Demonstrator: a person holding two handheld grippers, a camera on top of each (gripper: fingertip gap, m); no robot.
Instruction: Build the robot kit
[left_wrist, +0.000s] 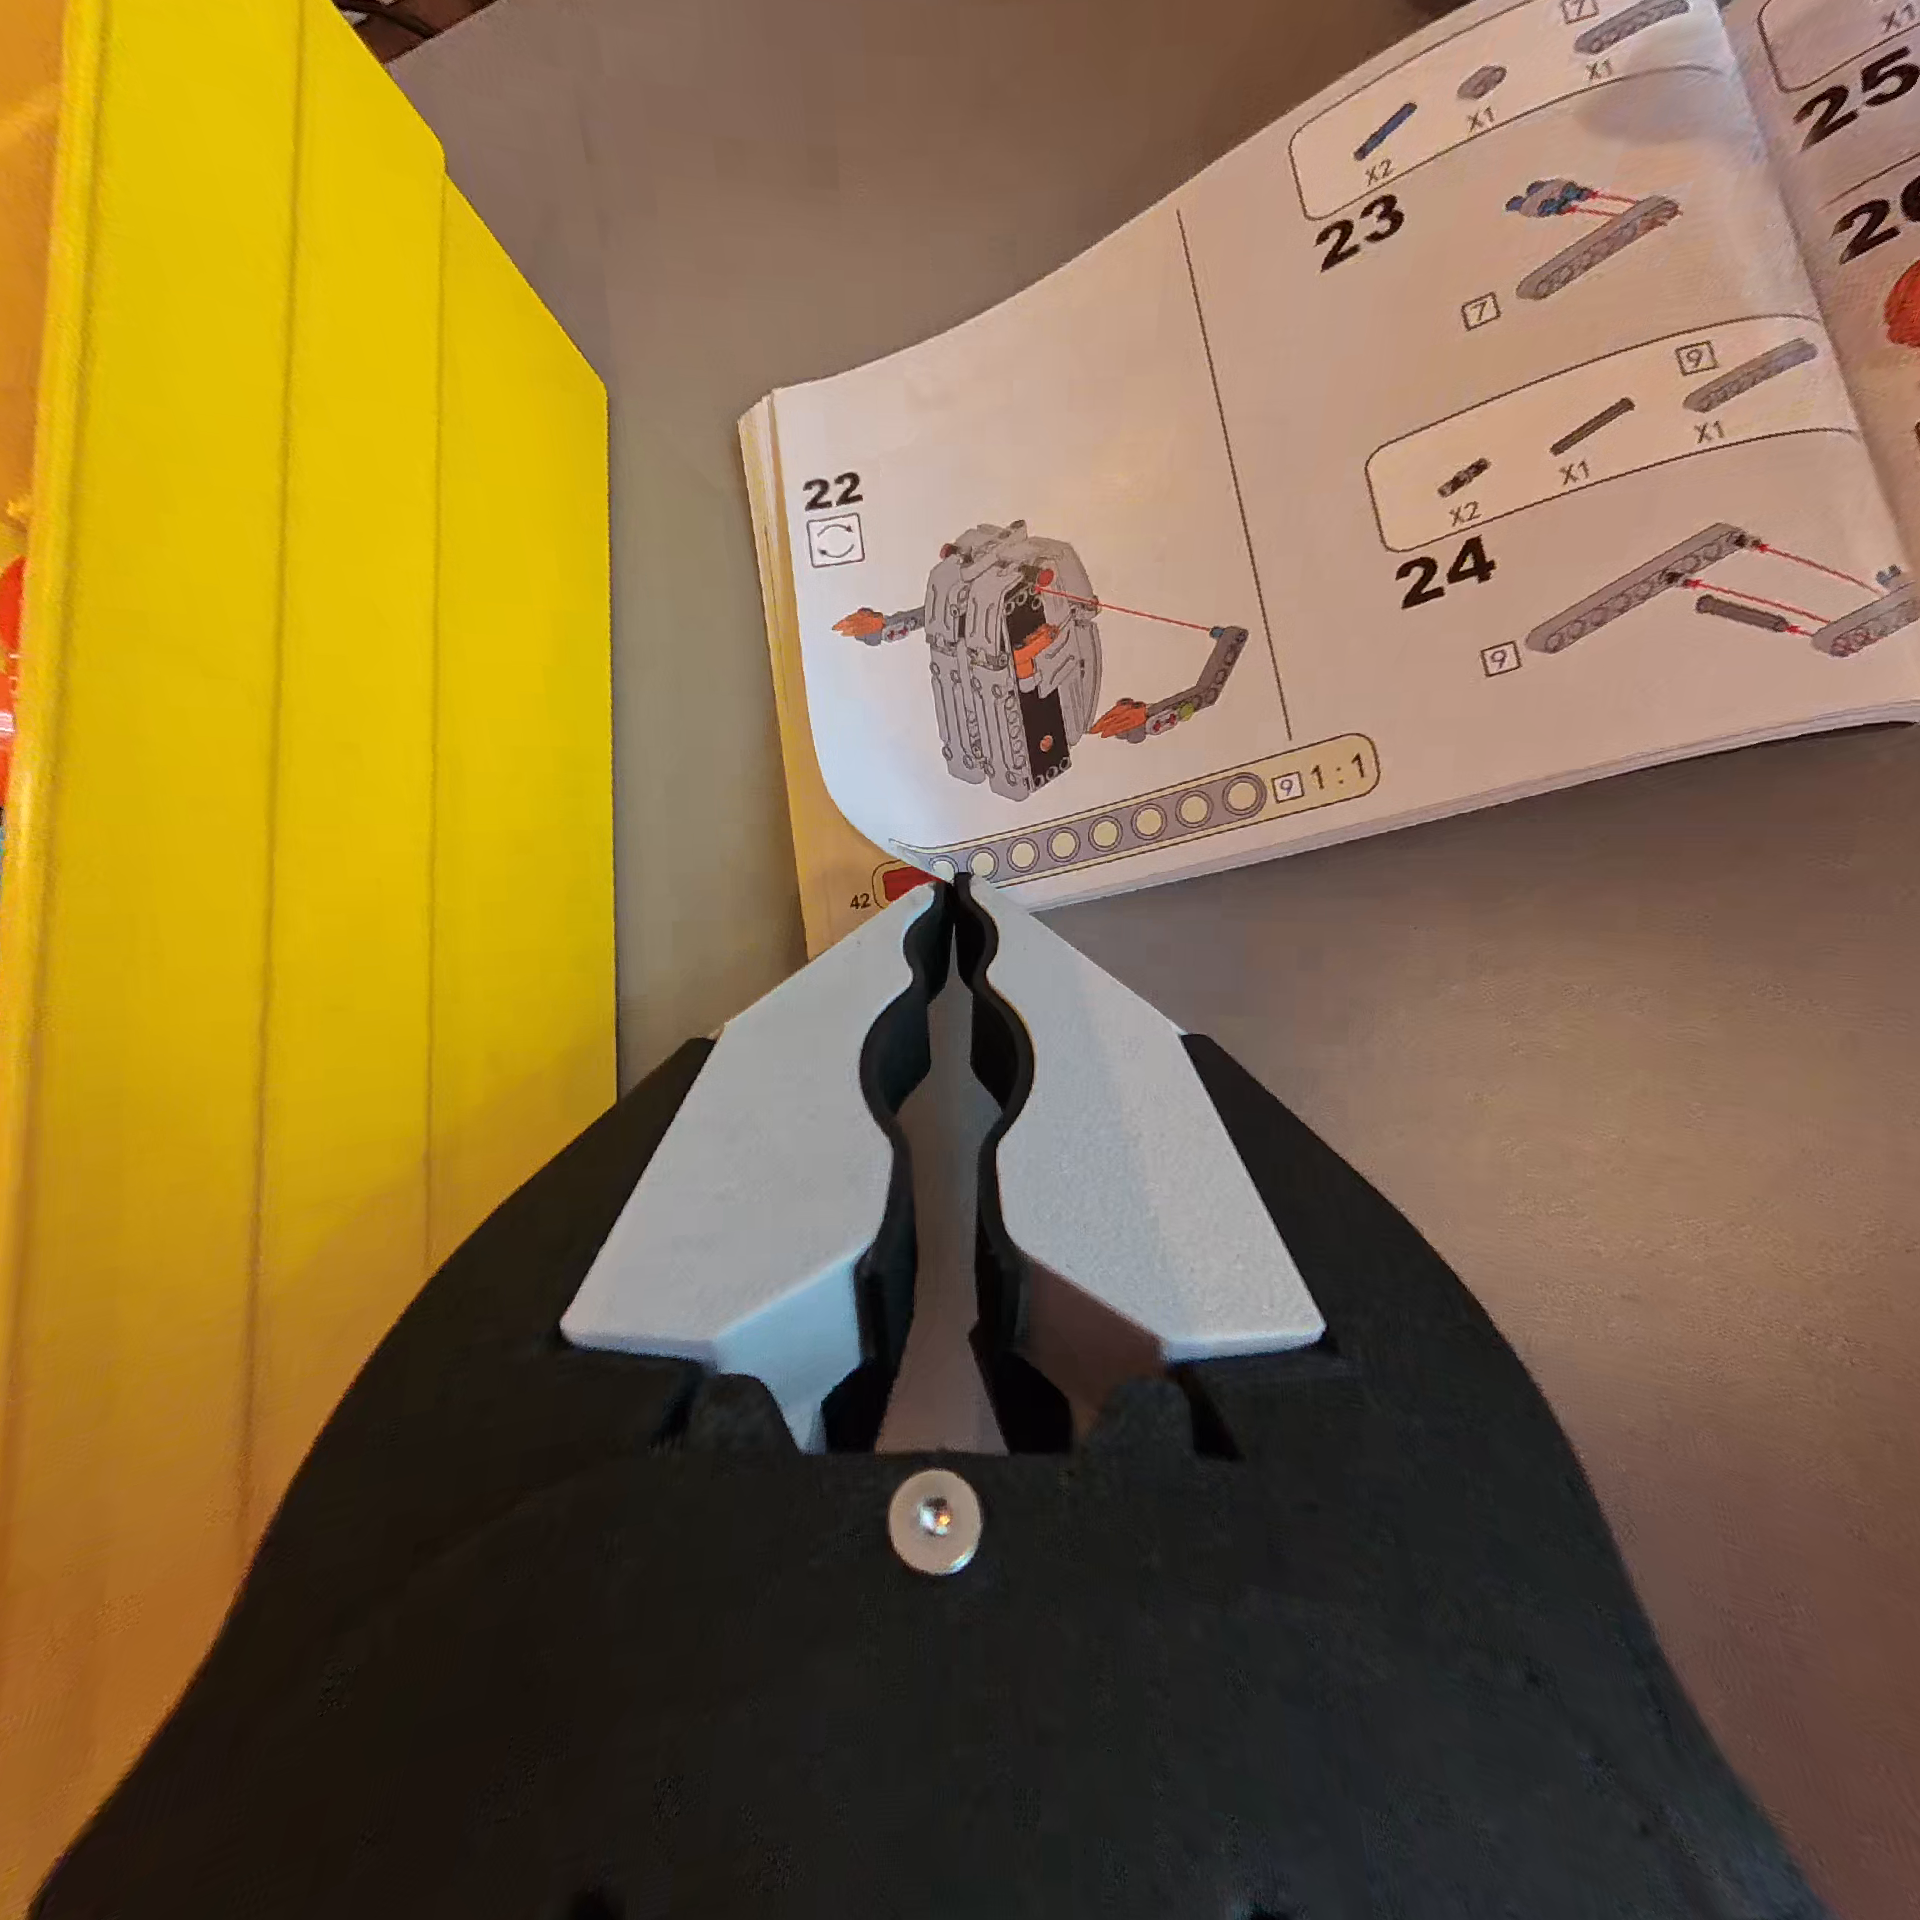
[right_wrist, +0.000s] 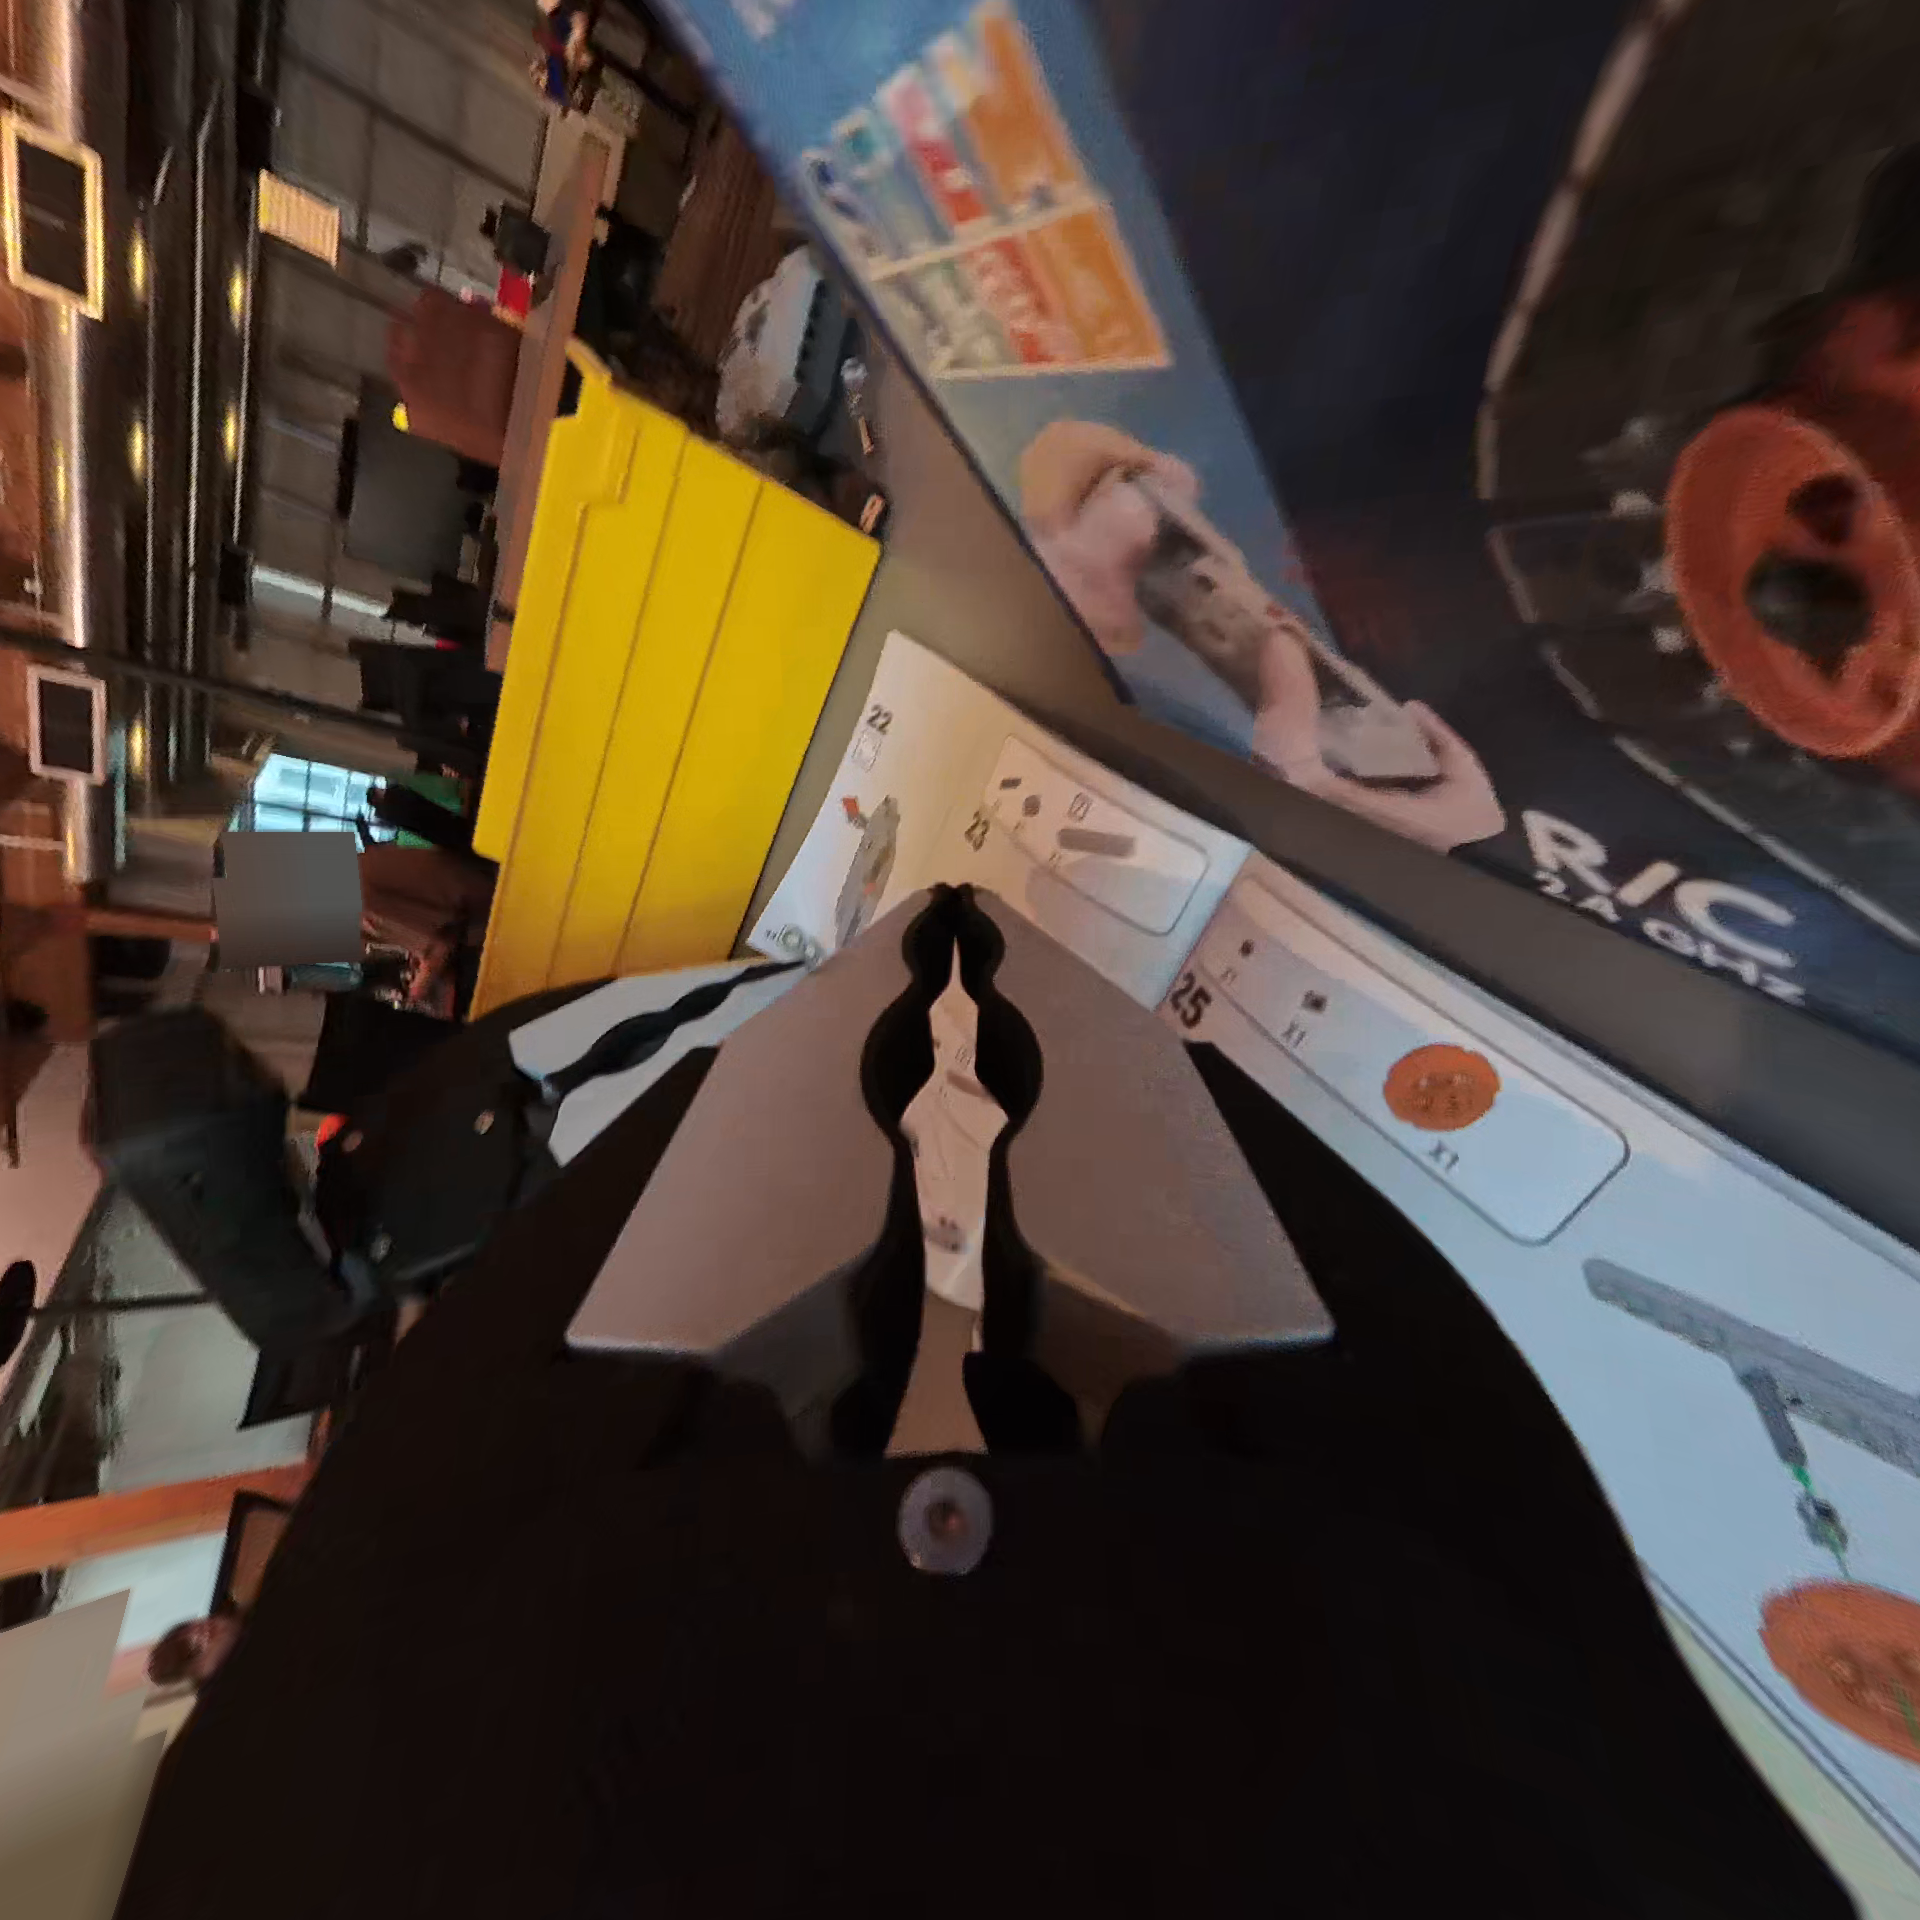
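L gripper (left_wrist: 957, 889) tips pinched shut on bottom-left page corner of open instruction booklet (left_wrist: 1351, 540), yellow bin (left_wrist: 312, 675) just L of booklet, R gripper (right_wrist: 954, 896) tips closed w/ nothing between, above booklet's middle, printed toy box (right_wrist: 1455, 416) behind booklet.

The booklet (left_wrist: 1039, 665) has white pages with grey and orange drawings. The bin (left_wrist: 312, 727) is plain yellow. The box (right_wrist: 1351, 416) is blue and black.
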